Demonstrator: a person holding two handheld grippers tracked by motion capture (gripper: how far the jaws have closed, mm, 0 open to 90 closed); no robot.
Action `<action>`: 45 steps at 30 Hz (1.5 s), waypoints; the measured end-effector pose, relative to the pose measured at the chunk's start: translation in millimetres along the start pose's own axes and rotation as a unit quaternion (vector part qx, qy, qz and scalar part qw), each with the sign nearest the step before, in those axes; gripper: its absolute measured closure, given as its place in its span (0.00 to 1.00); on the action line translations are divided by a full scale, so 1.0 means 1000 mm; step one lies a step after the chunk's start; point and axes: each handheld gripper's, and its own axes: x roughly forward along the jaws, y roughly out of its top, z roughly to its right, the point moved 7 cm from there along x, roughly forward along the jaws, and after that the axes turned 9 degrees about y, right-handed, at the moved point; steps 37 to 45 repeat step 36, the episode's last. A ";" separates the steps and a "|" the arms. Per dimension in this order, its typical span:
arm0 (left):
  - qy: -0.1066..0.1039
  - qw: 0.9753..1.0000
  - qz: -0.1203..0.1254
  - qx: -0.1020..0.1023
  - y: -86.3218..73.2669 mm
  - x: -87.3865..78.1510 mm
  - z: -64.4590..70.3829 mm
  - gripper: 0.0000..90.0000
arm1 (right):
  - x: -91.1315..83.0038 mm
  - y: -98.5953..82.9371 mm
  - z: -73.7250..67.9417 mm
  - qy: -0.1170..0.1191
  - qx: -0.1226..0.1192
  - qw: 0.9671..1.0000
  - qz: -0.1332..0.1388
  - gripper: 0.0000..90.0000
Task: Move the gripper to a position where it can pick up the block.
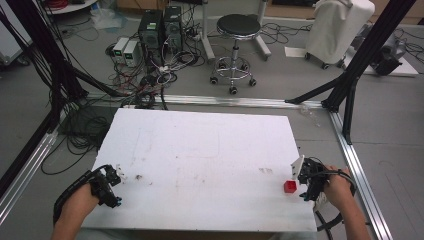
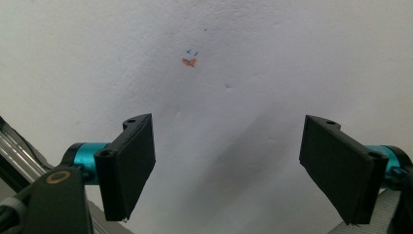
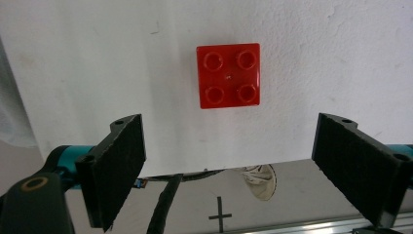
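- Two grippers are held at the near corners of the white table, one in each of the person's hands
- Left gripper sits at the near left edge; in the left gripper view its jaws stand wide apart with nothing between them, over bare white surface
- Right gripper sits at the near right edge, the right hand behind it; in the right gripper view its jaws are likewise spread wide and grip nothing
- One red brick lies flat on the table just ahead of the right gripper's jaws, apart from both; it is square, glossy, with four round studs on top in a two-by-two grid
- From the high view the same brick rests near the table's near right corner, just beside the right gripper
- One small orange-red smudge with a few tiny blue ticks marks the table ahead of the left gripper
- Faint brownish stains dot the table's near left part
- Beyond the far edge stand one black round stool on castors, two dark computer towers amid tangled cables, and one white covered object on wheels
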 end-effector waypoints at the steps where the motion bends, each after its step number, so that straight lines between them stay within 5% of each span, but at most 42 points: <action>1: 0.000 1.000 0.000 0.000 0.000 0.000 0.000 0.23 | 0.001 0.001 0.002 0.000 -0.002 1.000 -0.001 0.13; 7: 0.000 1.000 -0.001 0.003 0.001 0.000 0.001 0.23 | 0.010 0.009 0.004 0.005 -0.025 1.000 -0.004 0.13; 24: 0.001 1.000 -0.001 0.004 0.002 0.001 0.002 0.23 | 0.036 0.020 0.005 0.033 -0.036 0.999 -0.016 0.13; 45: 0.001 1.000 -0.001 0.005 0.002 0.002 0.002 0.23 | 0.038 0.021 0.006 0.034 -0.038 0.999 -0.018 0.13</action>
